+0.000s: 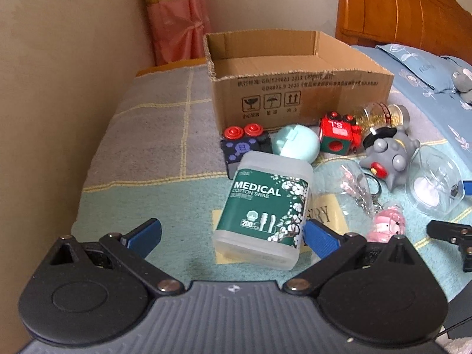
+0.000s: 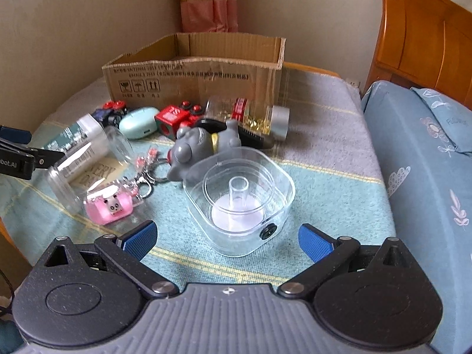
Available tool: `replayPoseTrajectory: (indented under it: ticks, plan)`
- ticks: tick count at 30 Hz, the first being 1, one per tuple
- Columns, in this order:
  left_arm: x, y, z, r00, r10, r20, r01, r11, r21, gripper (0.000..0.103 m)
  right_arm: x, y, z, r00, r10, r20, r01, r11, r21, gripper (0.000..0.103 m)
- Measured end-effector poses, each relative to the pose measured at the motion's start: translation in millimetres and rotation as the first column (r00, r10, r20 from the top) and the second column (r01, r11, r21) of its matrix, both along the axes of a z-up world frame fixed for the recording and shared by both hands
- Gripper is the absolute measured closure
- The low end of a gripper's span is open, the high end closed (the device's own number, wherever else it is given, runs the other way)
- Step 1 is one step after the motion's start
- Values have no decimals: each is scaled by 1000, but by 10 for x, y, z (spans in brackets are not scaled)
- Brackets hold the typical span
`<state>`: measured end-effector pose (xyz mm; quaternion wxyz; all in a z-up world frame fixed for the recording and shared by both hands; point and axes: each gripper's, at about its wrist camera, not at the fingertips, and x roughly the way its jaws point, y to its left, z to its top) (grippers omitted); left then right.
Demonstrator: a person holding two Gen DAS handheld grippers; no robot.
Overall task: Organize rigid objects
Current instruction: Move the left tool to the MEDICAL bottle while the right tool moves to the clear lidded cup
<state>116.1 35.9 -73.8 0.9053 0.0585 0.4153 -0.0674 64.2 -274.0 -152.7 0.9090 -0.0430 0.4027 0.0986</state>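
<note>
A frosted cotton swab box with a green "MEDICAL COTTON SWAB" label lies on the blanket between the fingers of my left gripper, which is open. The right pad is at the box's edge; the left pad stands well apart from it. My right gripper is open too, and a clear square container with a white disc inside sits just ahead of its fingers, untouched. An open cardboard box stands behind the clutter, also seen as the cardboard box in the right wrist view.
Lying before the box are a dark block toy, a mint round case, a red toy, a grey figurine, a gold-filled jar and a pink keychain. A blue pillow and wooden headboard are on the right.
</note>
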Motion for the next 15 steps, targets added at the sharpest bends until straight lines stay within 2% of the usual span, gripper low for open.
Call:
replayPoseTrajectory:
  ticks: [4, 8, 11, 15]
  plan:
    - [37, 34, -47, 1000, -11, -22, 10, 1000, -22, 1, 64, 21, -99, 1000, 2, -19, -3, 1000, -9, 0]
    - [51, 79, -95, 999, -20, -39, 20, 1000, -10, 1, 68, 27, -124, 1000, 27, 9, -27, 999, -22, 0]
    - [62, 128, -121, 999, -9, -47, 9, 1000, 11, 1, 60, 2, -139, 999, 40, 30, -39, 999, -18, 0]
    - [79, 275, -127, 998, 31, -52, -31, 1000, 4, 1, 33, -21, -157, 997, 52, 59, -51, 999, -13, 0]
